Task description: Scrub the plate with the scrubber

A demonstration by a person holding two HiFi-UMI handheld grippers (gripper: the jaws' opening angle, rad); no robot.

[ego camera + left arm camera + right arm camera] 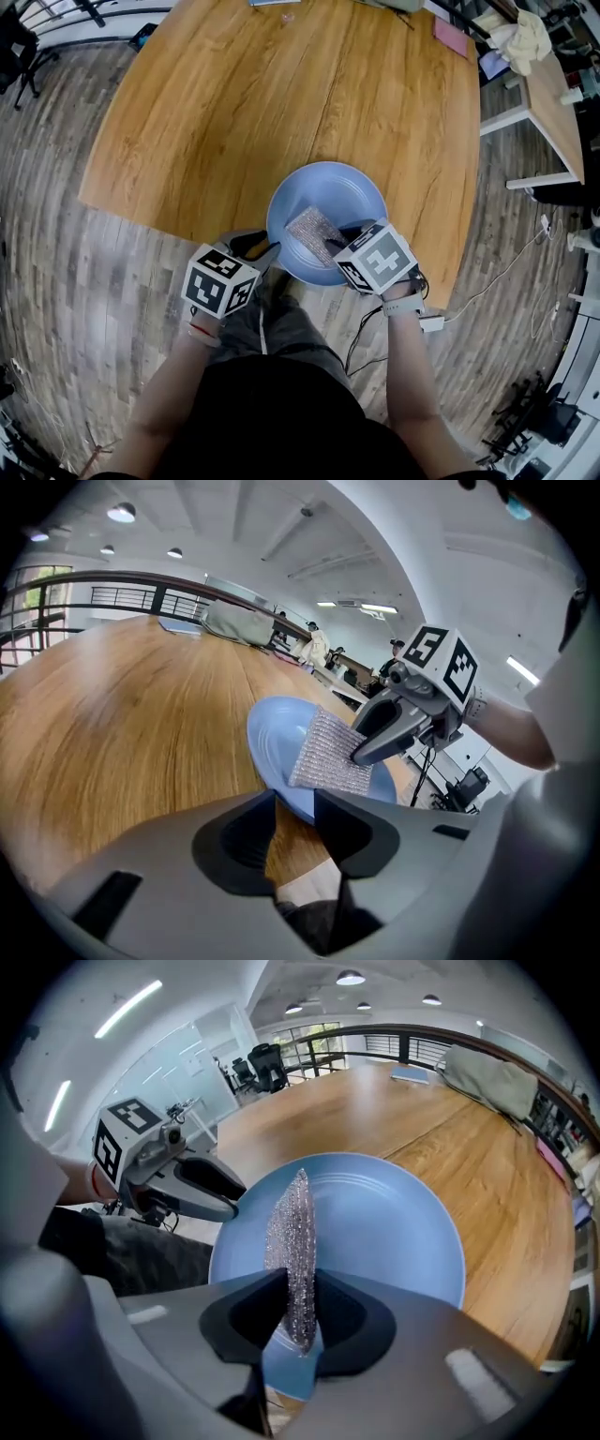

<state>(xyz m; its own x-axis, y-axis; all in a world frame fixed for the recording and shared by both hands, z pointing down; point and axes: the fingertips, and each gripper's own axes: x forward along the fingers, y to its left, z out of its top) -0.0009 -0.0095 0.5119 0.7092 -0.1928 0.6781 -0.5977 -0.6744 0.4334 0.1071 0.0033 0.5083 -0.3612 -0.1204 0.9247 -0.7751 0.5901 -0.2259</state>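
A blue plate (333, 202) sits at the wooden table's (234, 112) near edge, its closest rim reaching past that edge. My left gripper (265, 253) has that rim (281, 794) between its jaws (295, 803), and the pads look pressed on it. My right gripper (337, 246) is shut on a silver mesh scrubber (314, 234), which lies against the plate's inside. In the right gripper view the scrubber (289, 1232) stands edge-on between the jaws (300, 1283), over the plate (394, 1232). In the left gripper view, the right gripper (375, 747) pinches the scrubber (328, 757).
A pink card (450, 36) lies at the table's far right corner. A second table with a crumpled cloth (525, 37) stands to the right. Cables (506, 277) trail over the plank floor on the right. The person's legs are just below the plate.
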